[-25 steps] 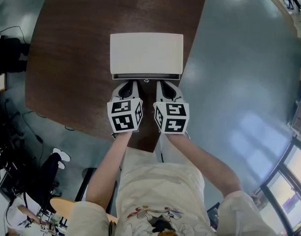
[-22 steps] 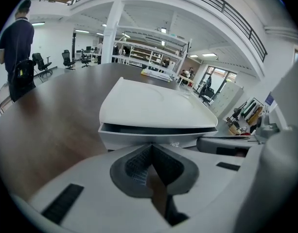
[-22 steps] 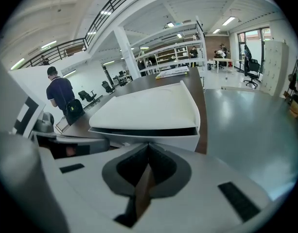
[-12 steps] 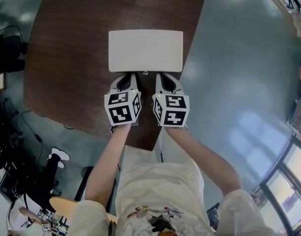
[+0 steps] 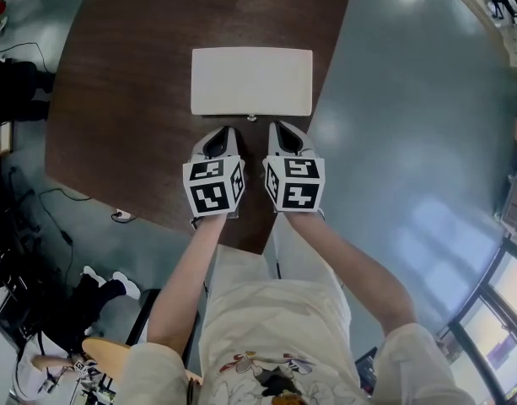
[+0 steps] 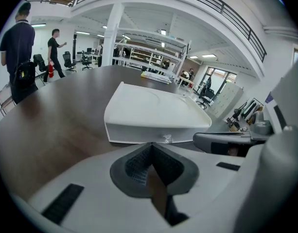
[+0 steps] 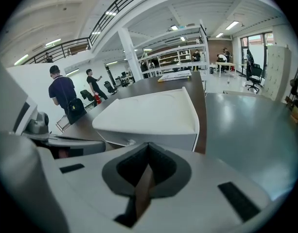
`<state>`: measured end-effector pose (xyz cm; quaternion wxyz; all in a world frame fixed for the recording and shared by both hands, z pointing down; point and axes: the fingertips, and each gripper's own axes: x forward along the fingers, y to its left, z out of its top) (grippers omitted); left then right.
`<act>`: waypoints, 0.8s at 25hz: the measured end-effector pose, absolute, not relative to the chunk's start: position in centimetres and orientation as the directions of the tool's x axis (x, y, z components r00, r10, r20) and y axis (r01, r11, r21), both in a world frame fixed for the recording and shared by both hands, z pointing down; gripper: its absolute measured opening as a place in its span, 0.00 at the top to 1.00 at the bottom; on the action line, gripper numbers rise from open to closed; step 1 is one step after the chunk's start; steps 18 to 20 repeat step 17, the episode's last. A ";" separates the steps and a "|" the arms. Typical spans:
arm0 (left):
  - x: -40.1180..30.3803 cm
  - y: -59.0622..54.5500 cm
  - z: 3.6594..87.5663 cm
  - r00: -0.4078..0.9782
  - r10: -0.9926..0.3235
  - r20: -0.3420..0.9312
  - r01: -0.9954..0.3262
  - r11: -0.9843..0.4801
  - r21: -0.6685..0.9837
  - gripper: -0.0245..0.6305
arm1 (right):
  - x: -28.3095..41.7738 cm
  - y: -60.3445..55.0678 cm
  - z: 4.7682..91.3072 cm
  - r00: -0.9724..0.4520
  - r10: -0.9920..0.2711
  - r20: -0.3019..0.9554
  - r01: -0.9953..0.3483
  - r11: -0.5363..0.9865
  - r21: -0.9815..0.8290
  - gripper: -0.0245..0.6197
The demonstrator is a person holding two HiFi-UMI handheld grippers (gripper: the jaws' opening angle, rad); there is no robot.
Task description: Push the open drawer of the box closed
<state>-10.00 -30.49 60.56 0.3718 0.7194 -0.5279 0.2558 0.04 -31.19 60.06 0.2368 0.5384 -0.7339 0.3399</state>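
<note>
Where the brown table [image 5: 123,99] fills the upper middle of the head view, a white box [image 5: 251,81] sits on it near the right edge. Its drawer [image 6: 149,132] is on the lower side of the box and looks pushed all the way in, flat with the box. Just below it, the left gripper [image 5: 227,130] and the right gripper [image 5: 279,127] point at the drawer, side by side. Both have their jaws pressed together with nothing between them. A tiny knob [image 5: 251,117] sticks out of the drawer between their tips.
</note>
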 end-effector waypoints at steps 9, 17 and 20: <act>-8.2 -24.6 53.6 0.306 -0.625 0.718 -0.952 -0.177 0.251 0.96 | 0.4 -25.3 54.1 -0.376 -0.647 0.663 -0.924 0.313 -0.219 0.95; -6.9 -17.1 47.8 0.322 -0.651 0.688 -0.947 -0.236 0.220 0.95 | 1.0 -16.6 48.2 -0.454 -0.648 0.612 -0.883 0.419 -0.212 0.95; -6.9 -17.1 47.8 0.322 -0.651 0.688 -0.947 -0.236 0.220 0.95 | 1.0 -16.6 48.2 -0.454 -0.648 0.612 -0.883 0.419 -0.212 0.95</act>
